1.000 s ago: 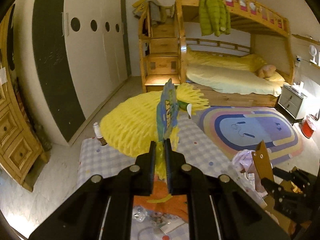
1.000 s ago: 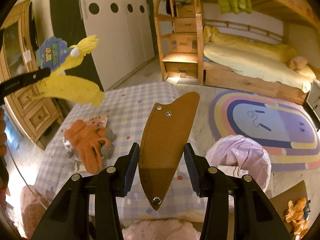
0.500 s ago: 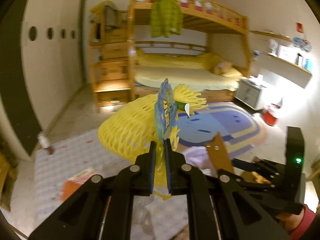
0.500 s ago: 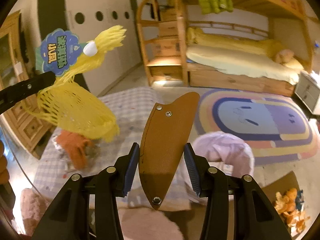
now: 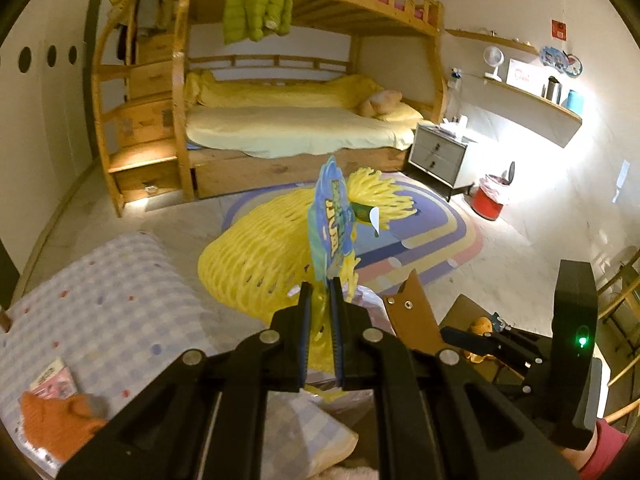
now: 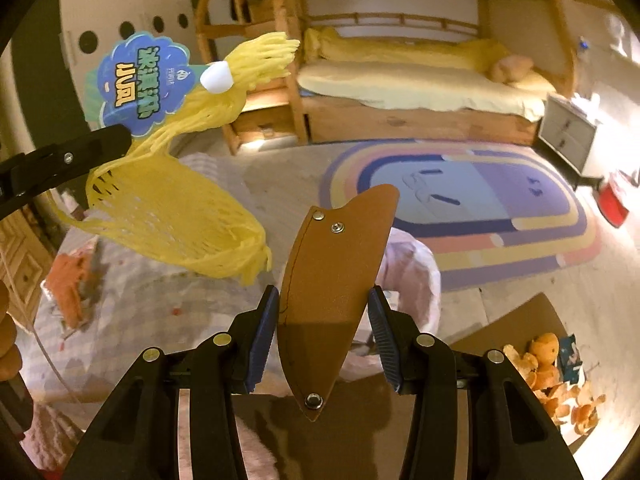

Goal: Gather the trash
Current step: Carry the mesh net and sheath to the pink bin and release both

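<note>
My left gripper (image 5: 320, 292) is shut on a yellow mesh fruit net (image 5: 256, 256) with a blue label (image 5: 332, 228), held up in the air. The net also shows in the right wrist view (image 6: 168, 212), at the left, above the mat. My right gripper (image 6: 322, 312) is shut on a brown leather sheath (image 6: 332, 276) that points upward; the sheath also shows in the left wrist view (image 5: 412, 316). A pink-lined trash bag (image 6: 412, 276) sits on the floor just behind the sheath, partly hidden.
A checked mat (image 5: 100, 308) holds an orange glove (image 5: 56, 420) and a small pink packet (image 5: 52, 376). Orange peels (image 6: 560, 384) lie on brown cardboard (image 6: 520, 328) at the right. A rainbow rug (image 6: 472, 200), a bunk bed (image 5: 304, 120), a grey nightstand (image 5: 440, 152) and a red bin (image 5: 488, 200) stand beyond.
My left gripper has swung right with the net, from over the mat toward the rug and the right gripper. The right gripper turned slightly right, still holding the sheath.
</note>
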`<action>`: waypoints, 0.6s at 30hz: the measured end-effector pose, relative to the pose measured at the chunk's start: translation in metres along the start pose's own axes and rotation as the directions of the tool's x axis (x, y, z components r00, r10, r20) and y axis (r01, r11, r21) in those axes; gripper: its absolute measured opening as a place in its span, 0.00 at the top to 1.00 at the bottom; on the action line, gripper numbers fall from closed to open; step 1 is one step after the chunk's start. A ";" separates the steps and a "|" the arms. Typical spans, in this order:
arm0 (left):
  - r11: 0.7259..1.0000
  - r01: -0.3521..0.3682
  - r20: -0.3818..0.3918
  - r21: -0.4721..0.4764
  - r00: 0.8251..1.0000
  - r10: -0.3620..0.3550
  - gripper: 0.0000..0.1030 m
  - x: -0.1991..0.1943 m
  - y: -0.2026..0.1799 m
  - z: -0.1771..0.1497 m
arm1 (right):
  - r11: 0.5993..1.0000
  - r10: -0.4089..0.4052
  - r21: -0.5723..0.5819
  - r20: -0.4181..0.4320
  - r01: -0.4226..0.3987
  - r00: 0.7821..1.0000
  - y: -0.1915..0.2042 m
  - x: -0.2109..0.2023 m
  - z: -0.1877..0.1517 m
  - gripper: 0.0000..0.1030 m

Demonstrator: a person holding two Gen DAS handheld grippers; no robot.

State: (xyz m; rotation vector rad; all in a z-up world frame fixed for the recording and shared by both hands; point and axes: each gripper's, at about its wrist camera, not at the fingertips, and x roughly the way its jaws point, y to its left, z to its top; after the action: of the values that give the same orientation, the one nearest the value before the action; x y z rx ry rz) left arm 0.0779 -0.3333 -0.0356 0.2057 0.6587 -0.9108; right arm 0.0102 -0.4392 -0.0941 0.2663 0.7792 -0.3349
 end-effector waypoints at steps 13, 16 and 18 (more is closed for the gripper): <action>0.998 0.054 -0.128 -0.038 0.990 -0.059 0.90 0.096 0.001 0.012 | 0.998 -0.023 0.058 -0.106 0.030 0.994 -0.038 0.080 0.004 0.55; 0.998 0.036 -0.147 -0.057 0.988 -0.044 0.74 0.111 0.006 0.013 | 0.996 -0.022 0.077 -0.125 0.032 0.992 -0.043 0.098 0.005 0.53; 0.998 0.015 -0.149 -0.062 0.989 -0.024 0.61 0.114 0.010 0.013 | 0.996 -0.029 0.082 -0.144 0.041 0.989 -0.046 0.108 0.004 0.42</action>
State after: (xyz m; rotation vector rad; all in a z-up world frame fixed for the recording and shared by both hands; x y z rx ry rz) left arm 0.1406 -0.4088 -0.0956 0.2153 0.8277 -0.8987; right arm 0.0667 -0.5034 -0.1749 0.3595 0.9130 -0.3859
